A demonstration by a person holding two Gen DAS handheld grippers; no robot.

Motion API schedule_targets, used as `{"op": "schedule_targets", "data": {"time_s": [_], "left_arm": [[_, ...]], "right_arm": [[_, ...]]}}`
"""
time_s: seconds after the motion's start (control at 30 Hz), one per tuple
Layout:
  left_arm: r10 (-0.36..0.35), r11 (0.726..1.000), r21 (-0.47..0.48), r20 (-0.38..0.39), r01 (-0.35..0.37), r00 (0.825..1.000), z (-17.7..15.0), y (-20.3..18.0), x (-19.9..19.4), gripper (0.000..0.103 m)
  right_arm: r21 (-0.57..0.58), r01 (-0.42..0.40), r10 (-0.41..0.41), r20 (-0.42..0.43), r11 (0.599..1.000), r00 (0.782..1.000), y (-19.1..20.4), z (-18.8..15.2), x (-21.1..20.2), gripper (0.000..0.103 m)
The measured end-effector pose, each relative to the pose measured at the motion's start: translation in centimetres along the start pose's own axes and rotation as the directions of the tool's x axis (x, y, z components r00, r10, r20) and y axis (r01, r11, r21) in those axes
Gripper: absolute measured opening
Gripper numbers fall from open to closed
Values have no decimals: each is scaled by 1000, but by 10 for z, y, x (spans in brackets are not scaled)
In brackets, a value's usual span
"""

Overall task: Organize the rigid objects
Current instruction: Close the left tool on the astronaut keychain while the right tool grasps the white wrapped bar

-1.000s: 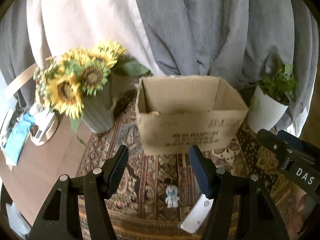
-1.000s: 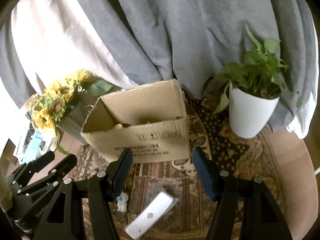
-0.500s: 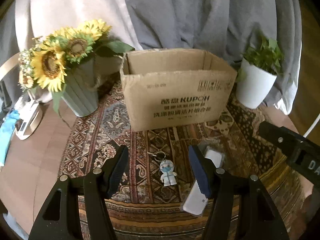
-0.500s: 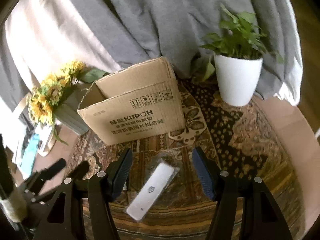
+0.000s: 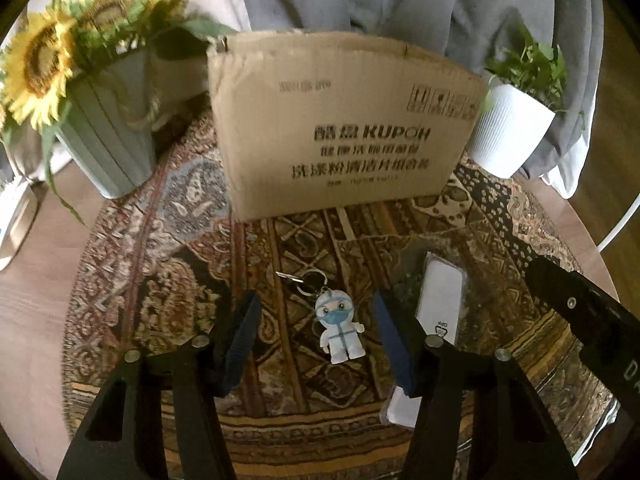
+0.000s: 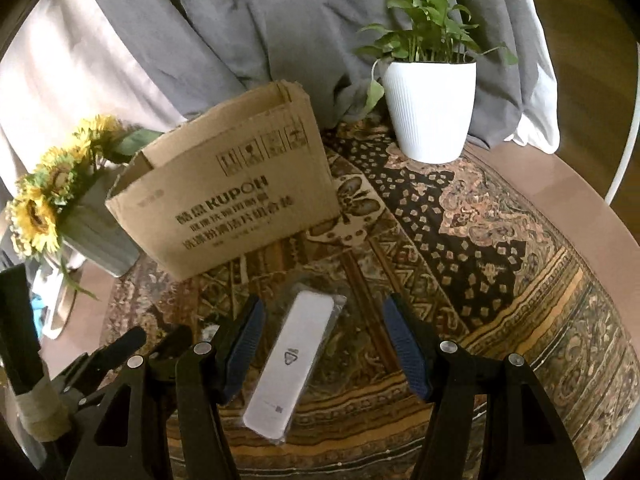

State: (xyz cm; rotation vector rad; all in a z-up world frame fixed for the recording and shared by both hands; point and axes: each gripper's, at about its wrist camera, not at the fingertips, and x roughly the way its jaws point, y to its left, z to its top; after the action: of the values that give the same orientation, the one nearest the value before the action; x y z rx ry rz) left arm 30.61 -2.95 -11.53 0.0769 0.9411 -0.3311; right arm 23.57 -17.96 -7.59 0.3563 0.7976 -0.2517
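One cardboard box (image 5: 344, 128), one figurine keychain (image 5: 340, 330), one white wrapped remote (image 6: 290, 364), two potted plants and two grippers are showing.

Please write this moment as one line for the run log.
left gripper: open, around keychain figure | right gripper: open, around white bar | cardboard box: upright behind both | nothing gripped yet

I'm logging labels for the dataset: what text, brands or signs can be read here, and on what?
"KUPOH": brand print on the front of the cardboard box, with Chinese characters before it.
Three lines of Chinese under it: too blurred to read.
Row of handling symbols at the box's upper right: blurred.
Small shield-like logo on the white bar in clear wrap; the print near its end is too small.
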Motion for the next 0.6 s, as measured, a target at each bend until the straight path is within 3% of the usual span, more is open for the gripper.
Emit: {"op": "schedule_targets", "data": {"time_s": [0.3,0.6], "left_arm": [[-7,1000,19,-39,8,999,-4,-11,28,54],[11,1000,27,-69,-9,998,-10,-18,46,41]], "right_arm": [[33,26,-24,-46,999,999,-9,-14,24,64],[67,45,-40,-67,997,997,-19,-17,33,64]]}}
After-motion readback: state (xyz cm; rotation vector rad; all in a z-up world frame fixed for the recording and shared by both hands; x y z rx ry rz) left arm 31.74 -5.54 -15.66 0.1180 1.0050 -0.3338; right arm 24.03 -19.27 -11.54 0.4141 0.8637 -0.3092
